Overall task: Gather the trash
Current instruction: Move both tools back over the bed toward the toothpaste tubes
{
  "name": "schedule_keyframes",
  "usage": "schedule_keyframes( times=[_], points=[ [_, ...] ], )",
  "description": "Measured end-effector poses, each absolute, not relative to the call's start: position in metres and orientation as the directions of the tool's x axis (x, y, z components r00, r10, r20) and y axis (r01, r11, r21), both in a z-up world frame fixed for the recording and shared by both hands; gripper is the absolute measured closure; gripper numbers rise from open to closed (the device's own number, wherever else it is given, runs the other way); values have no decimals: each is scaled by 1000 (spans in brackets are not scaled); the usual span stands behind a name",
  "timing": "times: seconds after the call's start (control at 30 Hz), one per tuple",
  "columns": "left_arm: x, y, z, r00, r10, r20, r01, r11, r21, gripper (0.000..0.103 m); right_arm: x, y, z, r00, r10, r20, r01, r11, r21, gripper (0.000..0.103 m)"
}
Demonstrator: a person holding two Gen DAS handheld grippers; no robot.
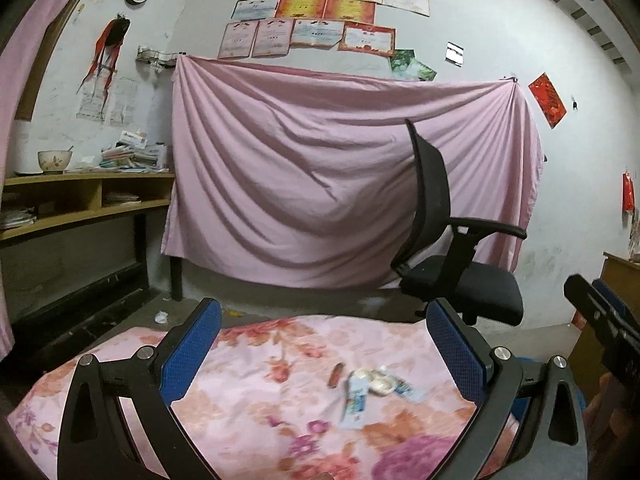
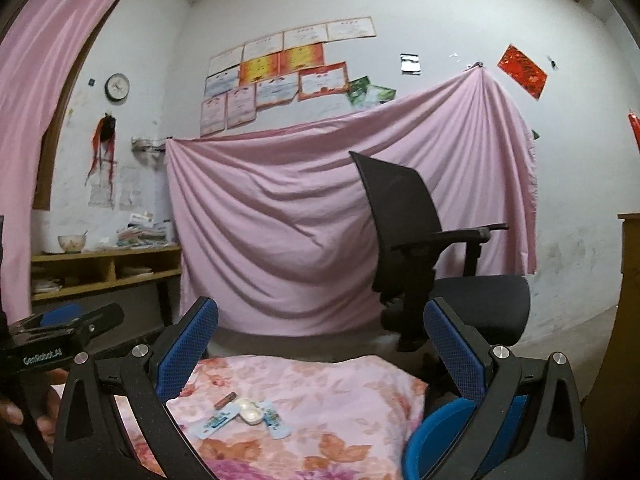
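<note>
A small heap of trash lies on the floral pink bedcover [image 1: 256, 396] [image 2: 344, 400]: blue-and-white wrappers [image 1: 355, 400] [image 2: 218, 423], a pale round shell-like piece [image 1: 378, 380] [image 2: 249, 410] and a short brown stick [image 1: 335, 374] [image 2: 224, 400]. My left gripper [image 1: 326, 344] is open above and short of the heap, nothing between its blue pads. My right gripper [image 2: 320, 344] is open too, with the heap low and left between its fingers. The right gripper's body [image 1: 604, 320] shows at the left wrist view's right edge, and the left gripper's body [image 2: 60, 336] at the right wrist view's left edge.
A black office chair [image 1: 460, 264] [image 2: 440, 272] stands beyond the bed, before a hanging pink sheet [image 1: 320, 168] [image 2: 320, 220]. A wooden shelf [image 1: 80, 196] [image 2: 104, 268] with a bowl and books is at left. A blue round container [image 2: 448, 436] sits low right. White scrap [image 1: 161, 316] lies on the floor.
</note>
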State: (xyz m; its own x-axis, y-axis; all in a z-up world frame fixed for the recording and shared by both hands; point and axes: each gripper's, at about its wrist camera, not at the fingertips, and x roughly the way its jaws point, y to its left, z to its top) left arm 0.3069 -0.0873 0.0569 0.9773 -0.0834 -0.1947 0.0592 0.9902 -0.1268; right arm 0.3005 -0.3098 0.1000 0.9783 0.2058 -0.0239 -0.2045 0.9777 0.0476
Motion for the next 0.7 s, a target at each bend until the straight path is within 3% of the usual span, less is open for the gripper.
schedule_keyframes(
  times=[0.4, 0.7],
  points=[
    [315, -65, 26, 965, -92, -244, 67, 992, -109, 2, 322, -274, 77, 963, 242, -121, -247, 969, -27, 0],
    [354, -71, 5, 896, -168, -411, 146, 986, -83, 3, 361, -283, 60, 921, 229, -316, -228, 973, 40, 0]
  ],
)
